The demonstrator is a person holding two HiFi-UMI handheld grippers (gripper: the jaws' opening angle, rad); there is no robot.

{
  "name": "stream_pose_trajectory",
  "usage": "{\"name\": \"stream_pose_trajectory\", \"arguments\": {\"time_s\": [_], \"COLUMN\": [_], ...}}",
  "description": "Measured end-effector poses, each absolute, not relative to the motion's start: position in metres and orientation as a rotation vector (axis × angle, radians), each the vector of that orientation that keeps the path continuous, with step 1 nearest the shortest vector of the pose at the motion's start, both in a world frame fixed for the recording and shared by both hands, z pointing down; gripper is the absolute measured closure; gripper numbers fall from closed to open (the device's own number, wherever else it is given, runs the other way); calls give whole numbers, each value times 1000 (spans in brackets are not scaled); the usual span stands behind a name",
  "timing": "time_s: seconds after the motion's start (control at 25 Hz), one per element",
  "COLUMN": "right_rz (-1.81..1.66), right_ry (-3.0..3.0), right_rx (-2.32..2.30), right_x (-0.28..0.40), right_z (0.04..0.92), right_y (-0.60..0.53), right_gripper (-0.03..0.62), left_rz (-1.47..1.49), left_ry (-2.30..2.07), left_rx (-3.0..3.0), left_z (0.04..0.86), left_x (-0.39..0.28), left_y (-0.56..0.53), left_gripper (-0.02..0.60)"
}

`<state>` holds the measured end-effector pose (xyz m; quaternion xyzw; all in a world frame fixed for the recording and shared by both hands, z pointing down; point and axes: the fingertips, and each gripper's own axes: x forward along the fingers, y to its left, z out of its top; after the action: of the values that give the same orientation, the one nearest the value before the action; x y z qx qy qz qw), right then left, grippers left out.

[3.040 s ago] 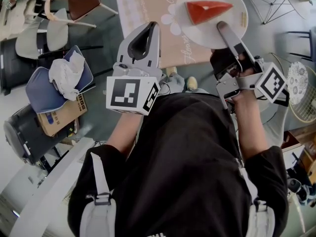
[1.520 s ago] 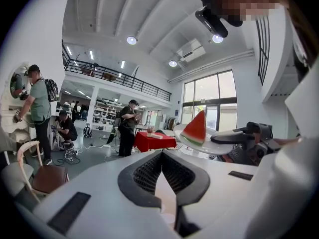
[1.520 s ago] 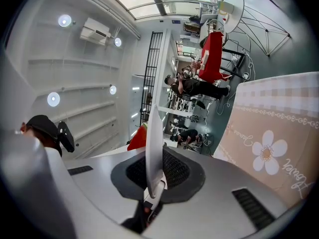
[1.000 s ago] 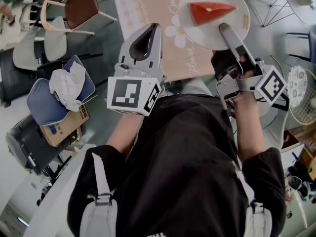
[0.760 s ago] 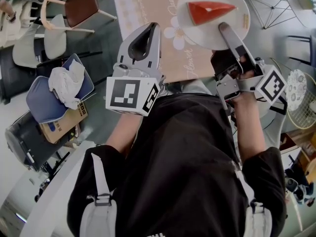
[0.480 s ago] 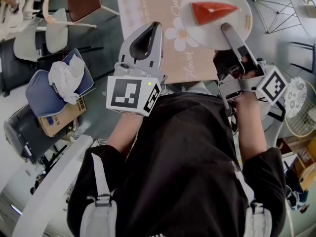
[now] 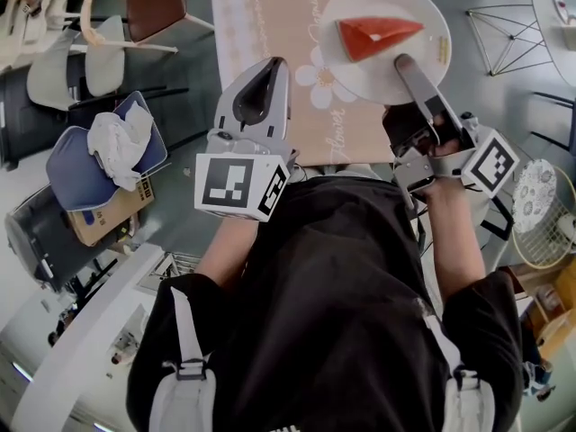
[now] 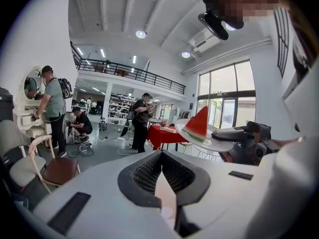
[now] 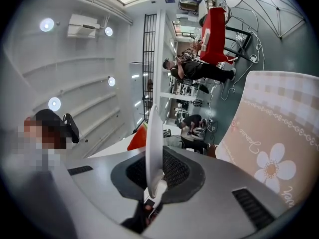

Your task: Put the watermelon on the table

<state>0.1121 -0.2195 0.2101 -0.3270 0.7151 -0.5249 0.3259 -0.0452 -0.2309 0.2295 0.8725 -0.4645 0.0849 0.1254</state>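
Right gripper (image 7: 402,61) clamps the plate (image 7: 360,72) by its rim, apparently above the table (image 7: 270,25). The watermelon (image 7: 376,34) lies on the plate. Left gripper (image 7: 270,67), jaws together and empty, is at the table's near edge.

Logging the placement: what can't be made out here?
- Head view: looking straight down, so whether the plate touches the table is unclear.
- Right gripper view: edge-on plate hides most of the watermelon.
- Head view: small pale item on the plate's rim, too small to identify.
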Motion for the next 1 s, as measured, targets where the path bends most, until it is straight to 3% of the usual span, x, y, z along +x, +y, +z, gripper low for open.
{"name": "stream_pose_trajectory", "arguments": {"time_s": [1.0], "right_rz": [-1514], "right_ry": [1917], "right_rx": [-804], "right_x": [126], "right_z": [283], "right_y": [-243], "right_gripper": [569], "left_rz": [308], "left_ry": [-1445], "left_rx": [2429], "left_z": [295], "left_x": [-43], "left_y": [-258], "left_gripper": [571]}}
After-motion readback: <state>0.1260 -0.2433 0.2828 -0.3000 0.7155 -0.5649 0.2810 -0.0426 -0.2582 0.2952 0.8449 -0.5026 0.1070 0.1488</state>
